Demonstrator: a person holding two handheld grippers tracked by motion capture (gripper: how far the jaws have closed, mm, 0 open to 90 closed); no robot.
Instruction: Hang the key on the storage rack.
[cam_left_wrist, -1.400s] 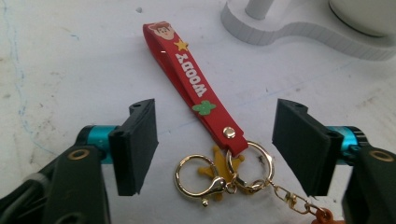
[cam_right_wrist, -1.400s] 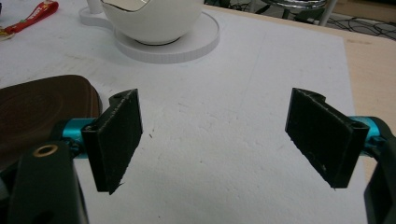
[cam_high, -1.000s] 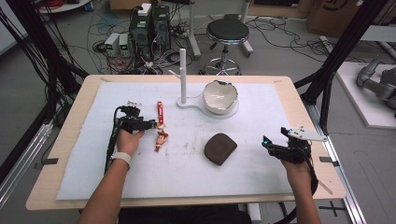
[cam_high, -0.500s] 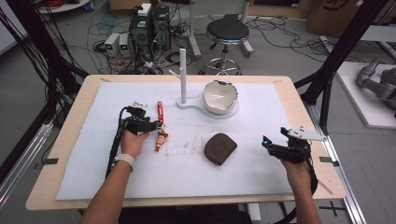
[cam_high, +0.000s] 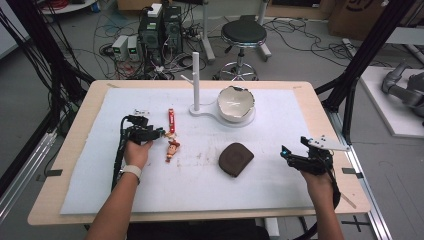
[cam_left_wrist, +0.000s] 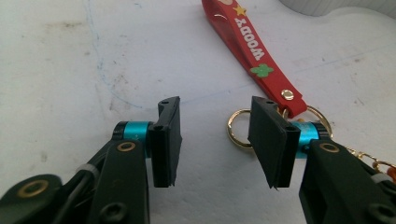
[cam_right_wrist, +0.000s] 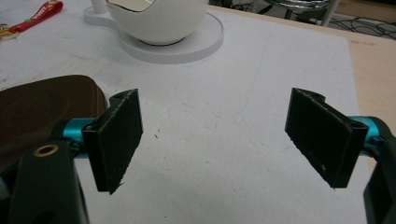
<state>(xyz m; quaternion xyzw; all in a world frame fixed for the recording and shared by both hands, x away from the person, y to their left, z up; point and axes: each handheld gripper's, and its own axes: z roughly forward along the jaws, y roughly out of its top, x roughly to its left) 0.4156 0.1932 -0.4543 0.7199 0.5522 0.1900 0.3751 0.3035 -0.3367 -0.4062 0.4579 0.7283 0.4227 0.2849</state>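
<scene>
White mat on the workbench (cam_high: 310, 97): my left gripper (cam_left_wrist: 215, 140), jaws closing but gripping nothing yet, sits just beside the keychain (cam_high: 171, 135) to pinch its ring, while my right gripper (cam_right_wrist: 215, 135) waits wide open, well apart from the keychain.

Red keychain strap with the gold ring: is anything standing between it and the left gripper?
Nothing visible does. The left gripper, whose jaws have just been closing, holds nothing; the red keychain strap lies on bare white mat, its gold ring beside the right-hand jaw.
</scene>
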